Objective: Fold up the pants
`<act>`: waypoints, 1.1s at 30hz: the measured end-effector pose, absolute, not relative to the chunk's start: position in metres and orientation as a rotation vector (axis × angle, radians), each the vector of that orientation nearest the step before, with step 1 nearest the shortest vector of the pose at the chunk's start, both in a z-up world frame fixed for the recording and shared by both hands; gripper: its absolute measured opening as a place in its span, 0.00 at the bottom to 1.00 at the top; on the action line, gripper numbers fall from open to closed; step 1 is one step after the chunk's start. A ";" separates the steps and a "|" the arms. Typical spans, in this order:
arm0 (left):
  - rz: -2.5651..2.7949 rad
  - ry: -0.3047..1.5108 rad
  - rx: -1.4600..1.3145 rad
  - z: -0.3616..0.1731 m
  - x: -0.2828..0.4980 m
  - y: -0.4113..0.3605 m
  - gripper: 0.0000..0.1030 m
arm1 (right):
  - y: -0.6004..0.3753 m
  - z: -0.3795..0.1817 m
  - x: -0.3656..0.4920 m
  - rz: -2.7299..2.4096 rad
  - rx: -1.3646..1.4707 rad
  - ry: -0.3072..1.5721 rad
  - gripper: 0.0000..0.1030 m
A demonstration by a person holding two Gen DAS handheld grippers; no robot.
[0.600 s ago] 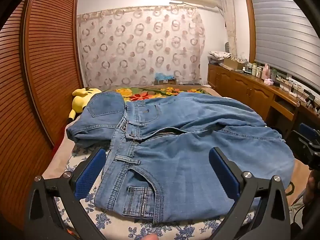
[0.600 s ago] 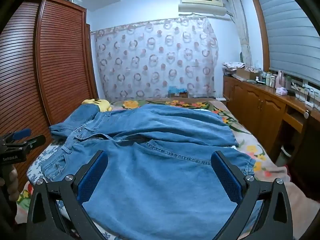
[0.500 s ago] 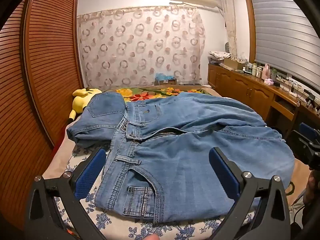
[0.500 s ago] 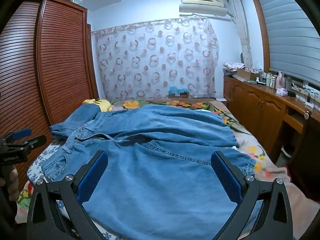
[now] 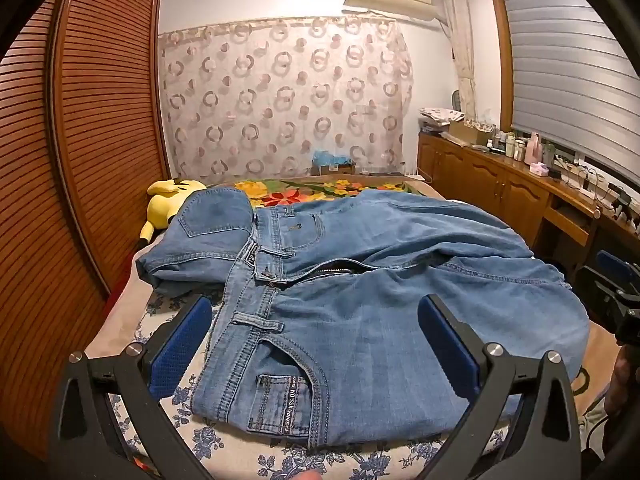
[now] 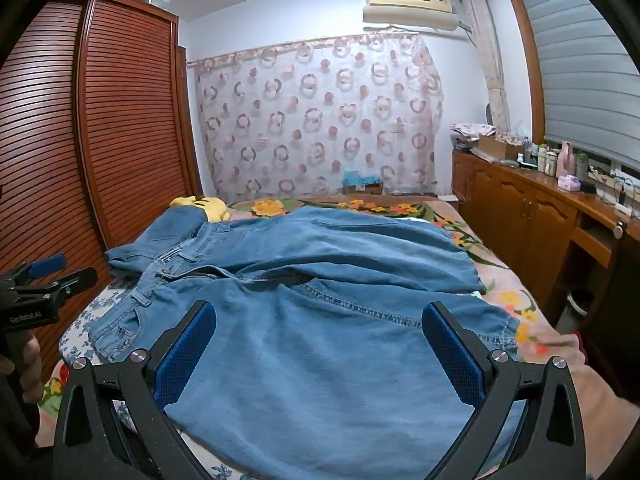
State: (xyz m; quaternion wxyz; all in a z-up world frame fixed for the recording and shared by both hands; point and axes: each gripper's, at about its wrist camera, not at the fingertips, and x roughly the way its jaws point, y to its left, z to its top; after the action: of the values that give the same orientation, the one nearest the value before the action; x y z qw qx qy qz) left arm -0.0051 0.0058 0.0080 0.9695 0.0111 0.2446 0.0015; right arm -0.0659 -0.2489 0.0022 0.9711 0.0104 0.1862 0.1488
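Observation:
Blue jeans (image 5: pixel 360 300) lie spread on the bed, waistband to the left, zipper open, legs running right. My left gripper (image 5: pixel 316 316) is open and empty, held above the near waistband and front pocket. My right gripper (image 6: pixel 320 320) is open and empty above the near leg of the jeans (image 6: pixel 320 352). The left gripper also shows at the left edge of the right wrist view (image 6: pixel 40 280), and the right gripper at the right edge of the left wrist view (image 5: pixel 612 284).
The bed has a floral sheet (image 5: pixel 280 456). A yellow plush toy (image 5: pixel 168 200) lies at the far left beside the brown slatted wardrobe (image 5: pixel 80 160). A wooden cabinet (image 6: pixel 540 216) with bottles runs along the right wall. A patterned curtain (image 5: pixel 280 104) hangs behind.

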 end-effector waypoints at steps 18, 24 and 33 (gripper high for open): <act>0.001 0.487 0.014 0.009 -0.006 0.003 1.00 | -0.253 0.003 -0.067 0.306 0.025 0.373 1.00; 0.002 0.486 0.013 0.009 -0.006 0.003 1.00 | -0.253 0.004 -0.067 0.307 0.023 0.373 1.00; 0.001 0.483 0.010 0.008 -0.006 0.004 1.00 | -0.253 0.004 -0.068 0.308 0.023 0.373 1.00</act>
State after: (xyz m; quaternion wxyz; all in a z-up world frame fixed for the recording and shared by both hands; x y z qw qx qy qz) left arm -0.0064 0.0036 0.0082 0.9710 0.0048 0.2392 0.0007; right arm -0.0681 -0.2532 0.0039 0.9708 0.0114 0.1846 0.1527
